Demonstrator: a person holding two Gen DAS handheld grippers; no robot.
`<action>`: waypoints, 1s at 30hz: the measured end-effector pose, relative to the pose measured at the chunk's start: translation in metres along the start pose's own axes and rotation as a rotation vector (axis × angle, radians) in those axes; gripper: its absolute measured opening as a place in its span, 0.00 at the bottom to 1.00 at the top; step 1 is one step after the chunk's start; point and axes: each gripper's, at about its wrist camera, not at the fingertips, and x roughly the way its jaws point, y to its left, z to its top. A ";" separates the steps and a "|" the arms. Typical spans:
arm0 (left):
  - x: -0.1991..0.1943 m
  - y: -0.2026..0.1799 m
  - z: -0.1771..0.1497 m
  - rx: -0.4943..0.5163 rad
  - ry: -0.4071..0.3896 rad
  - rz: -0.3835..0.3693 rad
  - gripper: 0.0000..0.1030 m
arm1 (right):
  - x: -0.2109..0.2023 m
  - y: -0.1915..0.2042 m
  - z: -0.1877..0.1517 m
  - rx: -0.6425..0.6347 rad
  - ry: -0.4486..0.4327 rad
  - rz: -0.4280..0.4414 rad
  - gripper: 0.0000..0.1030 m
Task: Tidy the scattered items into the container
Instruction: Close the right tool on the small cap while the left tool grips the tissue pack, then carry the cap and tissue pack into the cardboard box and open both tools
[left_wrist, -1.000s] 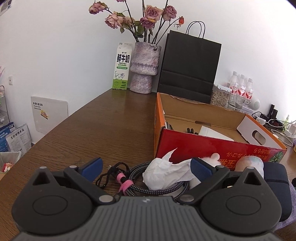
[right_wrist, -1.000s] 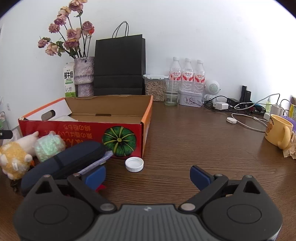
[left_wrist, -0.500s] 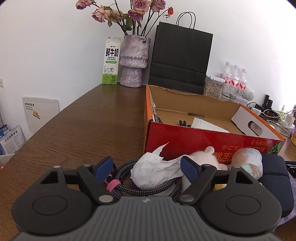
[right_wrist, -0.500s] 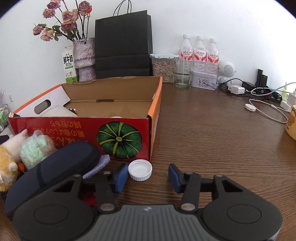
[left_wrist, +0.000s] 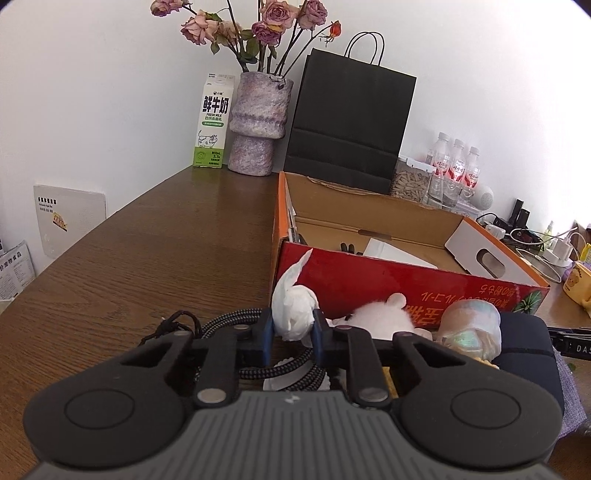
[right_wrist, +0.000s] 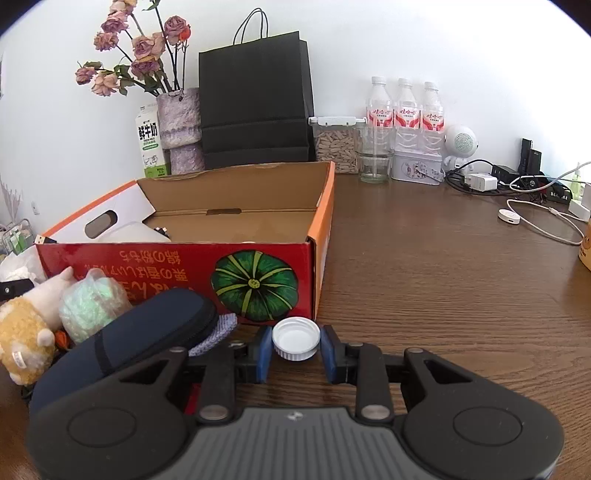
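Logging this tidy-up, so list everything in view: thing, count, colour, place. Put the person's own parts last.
cardboard box: 1, red and orange, table centre
tissue: 1, white, between left fingers
bottle cap: 1, white, between right fingers
braided cable: 1, black, under the tissue
plush toy: 1, yellow and white, before the box
zip case: 1, navy, before the box
paper bag: 1, black, behind the box
vase: 1, purple, by the wall
milk carton: 1, white-green, beside the vase
water bottles: 3, clear, by the wall
left gripper: 1, black
right gripper: 1, black
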 end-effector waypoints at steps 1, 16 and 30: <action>-0.002 0.000 0.000 -0.002 -0.004 -0.002 0.20 | -0.001 -0.001 0.000 0.002 -0.005 0.002 0.26; -0.041 -0.010 0.024 0.003 -0.134 -0.033 0.20 | -0.041 0.007 0.018 0.001 -0.150 0.015 0.26; -0.043 -0.048 0.067 0.065 -0.247 -0.084 0.20 | -0.058 0.038 0.067 -0.044 -0.284 0.076 0.26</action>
